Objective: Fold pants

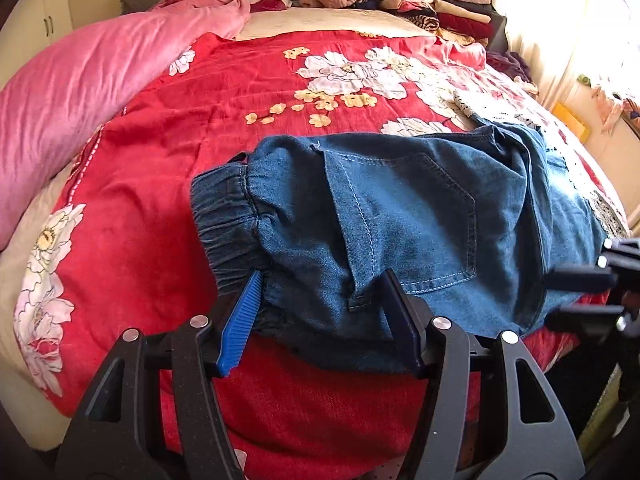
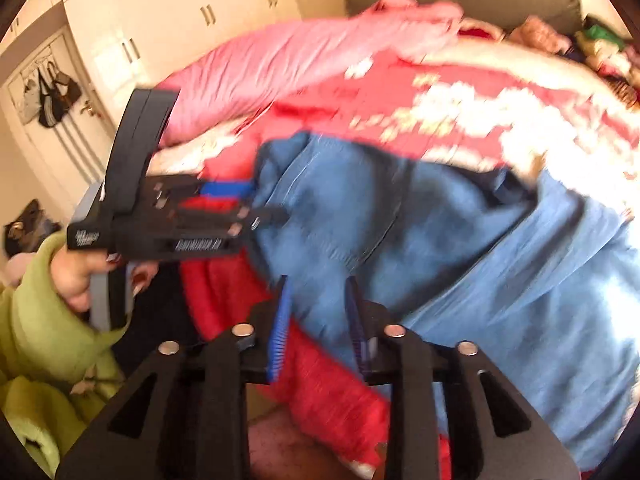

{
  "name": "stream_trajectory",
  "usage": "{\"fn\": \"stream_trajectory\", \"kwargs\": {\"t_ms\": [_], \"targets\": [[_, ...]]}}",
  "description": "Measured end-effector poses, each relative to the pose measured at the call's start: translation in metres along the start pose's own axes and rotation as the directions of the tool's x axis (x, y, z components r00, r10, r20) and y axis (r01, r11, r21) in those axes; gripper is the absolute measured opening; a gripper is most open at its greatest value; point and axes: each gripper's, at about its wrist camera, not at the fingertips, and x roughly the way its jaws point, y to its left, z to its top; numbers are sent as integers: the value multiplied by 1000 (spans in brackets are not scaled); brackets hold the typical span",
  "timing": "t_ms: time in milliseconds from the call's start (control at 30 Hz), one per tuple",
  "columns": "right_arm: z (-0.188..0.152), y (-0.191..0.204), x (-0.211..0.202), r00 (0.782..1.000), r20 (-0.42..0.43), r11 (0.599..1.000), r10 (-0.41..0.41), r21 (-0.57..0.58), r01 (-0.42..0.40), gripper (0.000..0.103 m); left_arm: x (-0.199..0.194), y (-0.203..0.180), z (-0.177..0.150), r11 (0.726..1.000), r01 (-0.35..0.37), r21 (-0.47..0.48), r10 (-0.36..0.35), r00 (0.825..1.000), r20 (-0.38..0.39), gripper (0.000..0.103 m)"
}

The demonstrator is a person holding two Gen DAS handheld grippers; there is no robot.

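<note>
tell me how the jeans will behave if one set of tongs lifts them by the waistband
The jeans will probably droop: they lie creased and bunched on the bed. The folded layers may slide apart, since nothing pins them. The gathered elastic waistband looks thick, so it should offer a fair grip.

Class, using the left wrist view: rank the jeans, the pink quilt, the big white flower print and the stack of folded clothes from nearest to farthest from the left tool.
1. Jeans: between the left tool's fingers, front centre.
2. White flower print: mid-bed, beyond the jeans.
3. Pink quilt: along the left side; its near end may rival the flower.
4. Stack of folded clothes: far right, at the headboard.
</note>
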Motion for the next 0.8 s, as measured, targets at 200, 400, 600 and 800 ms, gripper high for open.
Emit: {"fn": "stream_trajectory", "kwargs": {"t_ms": [200,400,600,800], "targets": [[-6,3,30,995,-83,997,-62,38,66,36,-1,2,-1,1000,10,-7,-10,1000,5,52],[-18,0,54,978,-185,993,-95,49,106,41,-2,2,-1,1000,23,-10,-23,1000,7,52],[-5,-6,18,991,-106,992,-77,90,87,51,-15,8,1,997,55,-46,-54,998,31,53],[4,-29,-18,988,-30,977,-151,146,153,56,-40,5,7,996,70,-48,-66,995,75,57]]}}
